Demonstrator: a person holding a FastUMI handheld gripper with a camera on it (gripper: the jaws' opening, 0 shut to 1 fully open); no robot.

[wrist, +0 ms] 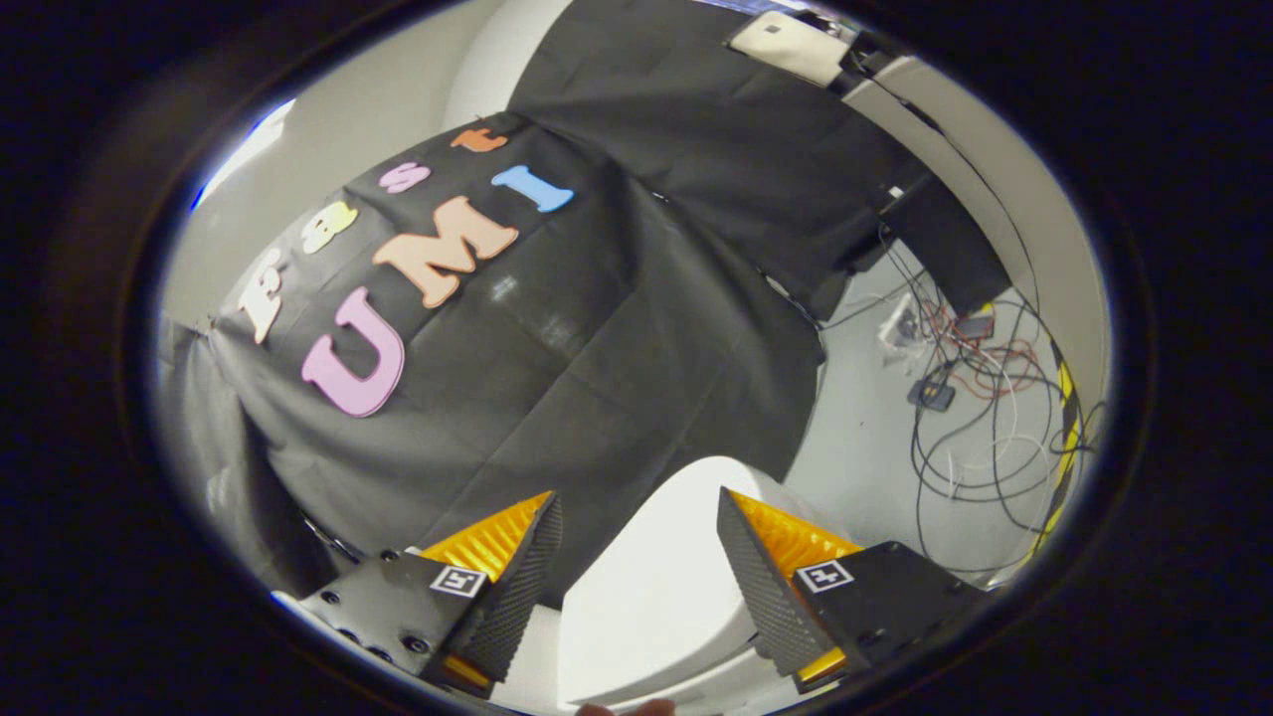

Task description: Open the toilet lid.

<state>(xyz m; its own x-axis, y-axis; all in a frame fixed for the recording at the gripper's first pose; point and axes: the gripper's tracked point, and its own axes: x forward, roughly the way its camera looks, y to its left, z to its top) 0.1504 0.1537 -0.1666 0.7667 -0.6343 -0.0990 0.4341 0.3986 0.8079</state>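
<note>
I log my gripper (pixel 636 542), lower centre: fingers apart, clamping nothing. Toilet lid (pixel 656 587): white, between them. Cables (pixel 980 418): right, on floor.

Floor (pixel 855 438): pale grey, smooth, seen beyond the fingers on the far side of the toilet (pixel 656 587). The toilet stands on it, white, lid toward the camera. Past the toilet, a tangle of dark cables (pixel 980 447) lies loose on the floor, looping over itself. Among the cables, a small dark box (pixel 931 395) rests on the floor. Further from the toilet, red and white wires (pixel 980 358) lie in a knot beside a second small device (pixel 973 326). A yellow-and-black strip (pixel 1067 428) runs along the floor at the far side of the cables. The black cloth (pixel 597 378) hangs down behind the toilet.
</note>
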